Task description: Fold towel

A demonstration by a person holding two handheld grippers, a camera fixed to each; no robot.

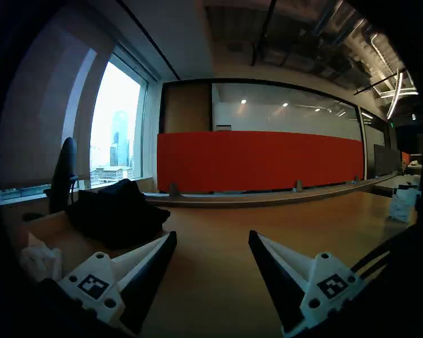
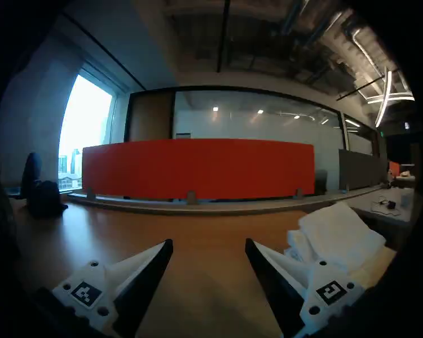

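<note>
Towel material in the left gripper view may be the dark heap of cloth (image 1: 118,214), which lies crumpled on the wooden table (image 1: 223,276), below and left of the red divider (image 1: 256,160). Whether it is a towel cannot be told. Lower and further left of the divider sits a small white crumpled thing (image 1: 39,262), too blurred to name. The left gripper (image 1: 211,233) hangs low over bare wood below the divider's middle. Its fingers are spread wide and have hold of nothing.

In the right gripper view, a stack of white towels (image 2: 341,234) rests on the table (image 2: 206,281) below the red divider's (image 2: 197,169) right end, just beside the gripper's right-hand finger. The towels look neatly folded and piled. The right gripper (image 2: 208,242) is also wide open and empty, with bare table between its fingers. A dark lump (image 2: 42,198) stands well off to the left of the divider.

As for progress, the white stack suggests some towels are already folded. No towel is laid out flat or gripped, so the next one has yet to be picked up, spread and folded.
</note>
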